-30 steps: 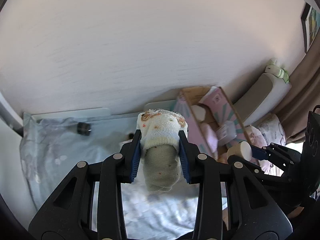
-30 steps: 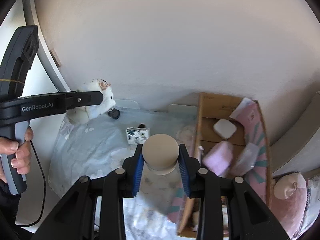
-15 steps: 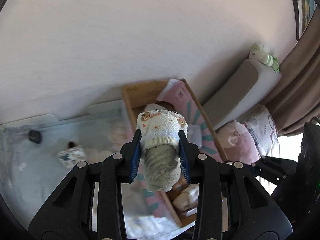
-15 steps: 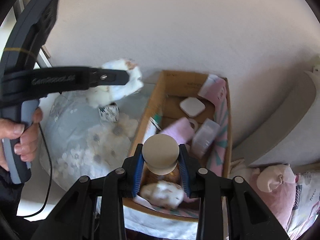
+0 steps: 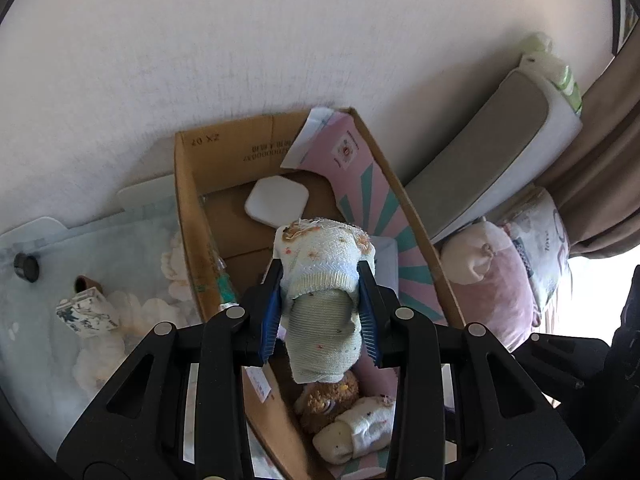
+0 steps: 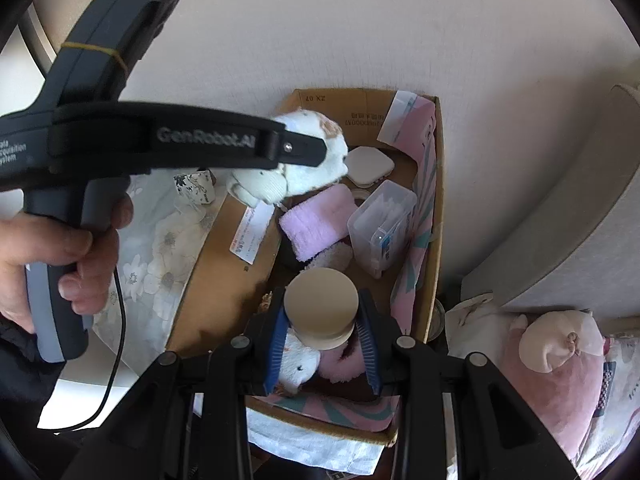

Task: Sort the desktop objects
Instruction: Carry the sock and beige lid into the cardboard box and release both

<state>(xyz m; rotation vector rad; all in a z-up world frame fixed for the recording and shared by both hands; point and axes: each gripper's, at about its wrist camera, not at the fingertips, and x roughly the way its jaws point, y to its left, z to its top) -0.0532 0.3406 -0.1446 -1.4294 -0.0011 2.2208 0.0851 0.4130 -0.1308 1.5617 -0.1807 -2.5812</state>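
My left gripper (image 5: 320, 312) is shut on a rolled pale sock (image 5: 322, 280) with orange specks, held above the open cardboard box (image 5: 188, 216). In the right wrist view the same sock (image 6: 304, 160) hangs from the left gripper over the box's (image 6: 438, 184) far left part. My right gripper (image 6: 322, 344) is shut on a beige round-topped jar (image 6: 322, 300) over the box's near end. Inside lie a white square pad (image 6: 368, 164), a pink towel (image 6: 316, 224), a clear plastic case (image 6: 380, 220), and rolled socks (image 5: 360, 428) beside a brown plush (image 5: 328, 400).
A floral cloth (image 6: 160, 240) covers the table left of the box, with a small blue-patterned box (image 5: 86, 312) and a dark cap (image 5: 26, 266) on it. A person's hand (image 6: 52, 248) holds the left gripper's handle. Pillows (image 6: 560, 360) and a grey cushion (image 5: 480, 164) lie right of the box.
Both grippers have moved right from over the floral cloth to over the cardboard box and come lower, each still holding its object.
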